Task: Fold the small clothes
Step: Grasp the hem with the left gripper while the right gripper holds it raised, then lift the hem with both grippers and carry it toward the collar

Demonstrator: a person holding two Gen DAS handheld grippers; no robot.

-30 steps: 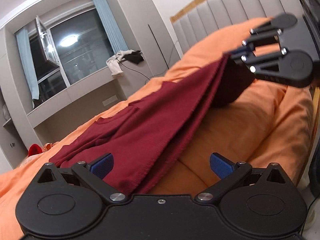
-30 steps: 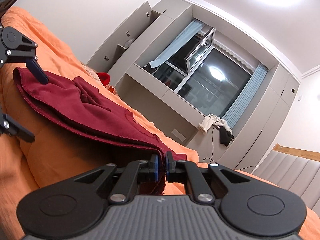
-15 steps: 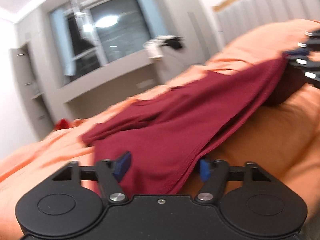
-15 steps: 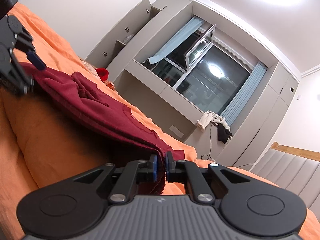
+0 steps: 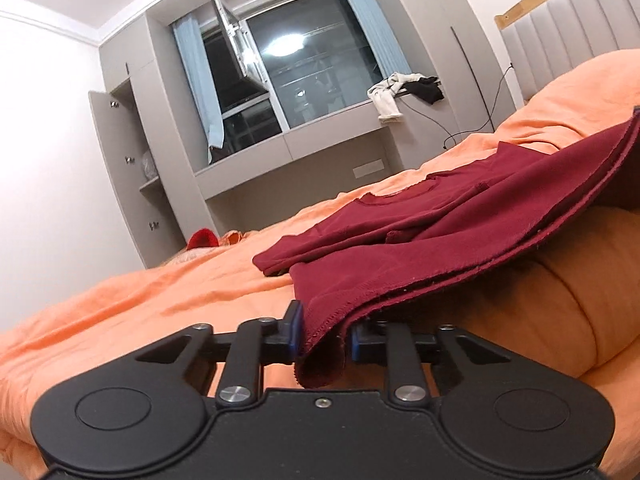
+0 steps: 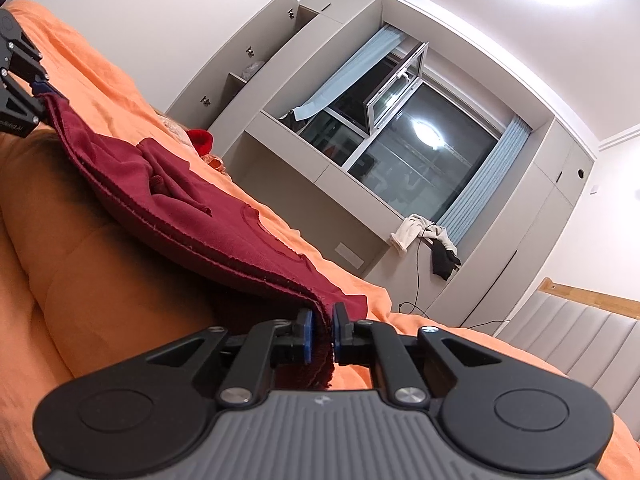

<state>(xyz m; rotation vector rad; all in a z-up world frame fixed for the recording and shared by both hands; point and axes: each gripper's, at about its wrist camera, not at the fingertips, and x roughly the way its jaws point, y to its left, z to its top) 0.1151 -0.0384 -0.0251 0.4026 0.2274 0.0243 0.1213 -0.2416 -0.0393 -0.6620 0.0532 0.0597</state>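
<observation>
Orange bed cover (image 5: 140,300) spread wide across both views, wrinkled, with a soft ridge under the raised cloth. Behind it a grey wall unit with a dark window (image 5: 304,68), blue curtains and an open cupboard door at the side. A padded headboard (image 6: 580,332) at the far right of the right view.

On the cover, a dark red garment (image 5: 420,248), folded in several layers, lying partly flat and partly lifted off the bed along its near hem. Hem stretched as one sloping line between the two grippers, neck opening visible on the upper side.

Left gripper (image 5: 322,334) low at the near corner of the garment, jaws closing, with the bunched corner of cloth between the blue pads and hanging a little below them. Left pad touching the cloth; contact at the right pad not clear.

Right gripper (image 6: 320,334) at the other corner of the same hem, jaws nearly together and pinching the thin layered edge firmly, cloth drooping just below the pads.

Pale and black clothes (image 6: 428,240) hanging on the window ledge, well apart. A small red thing (image 5: 204,238) at the far edge of the bed.
</observation>
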